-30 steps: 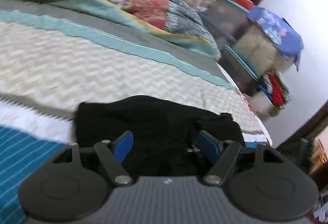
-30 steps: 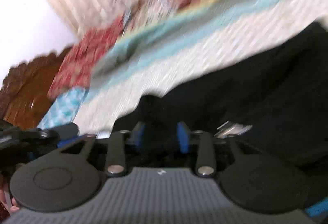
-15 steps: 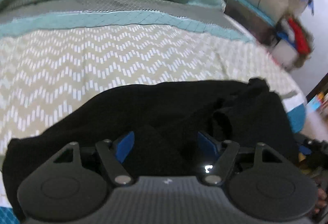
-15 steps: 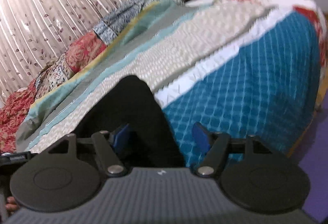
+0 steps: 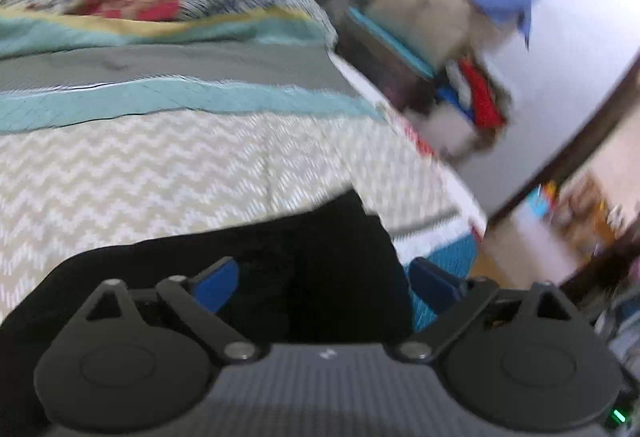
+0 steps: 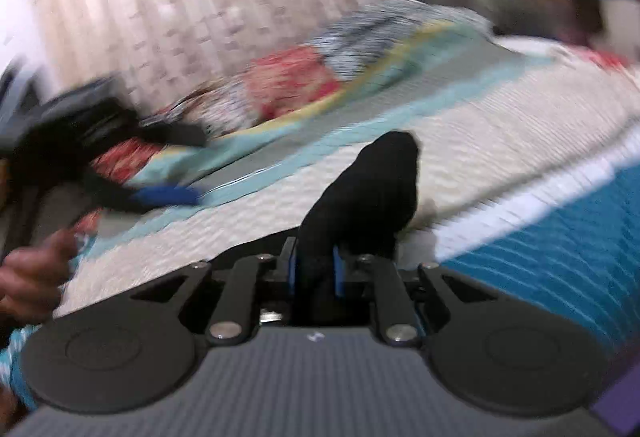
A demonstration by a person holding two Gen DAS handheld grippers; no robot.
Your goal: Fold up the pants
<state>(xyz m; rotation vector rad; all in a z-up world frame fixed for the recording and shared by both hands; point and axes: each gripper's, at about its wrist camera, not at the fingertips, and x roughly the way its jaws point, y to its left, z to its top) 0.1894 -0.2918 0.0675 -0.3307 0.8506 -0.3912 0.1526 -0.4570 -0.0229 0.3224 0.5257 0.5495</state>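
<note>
The black fabric pants (image 5: pixel 320 257) are spread on the bed's quilted bedspread with beige zigzag pattern and teal bands (image 5: pixel 160 173), near its teal-checked front edge. The left claw (image 5: pixel 324 285) is seen released, its blue pads having just been opened wider than half a second ago; black cloth lies between the pads but is not pressed by them, whereas earlier they stood closer over the fabric. The right claw (image 6: pixel 314 271) has just been closed and is now clenched on a raised fold of the pants (image 6: pixel 360 197), which half a second ago lay loosely between its spread pads. In the right wrist view the blurred left claw (image 6: pixel 168 169) and a hand (image 6: pixel 36 273) are seen at the left.
</note>
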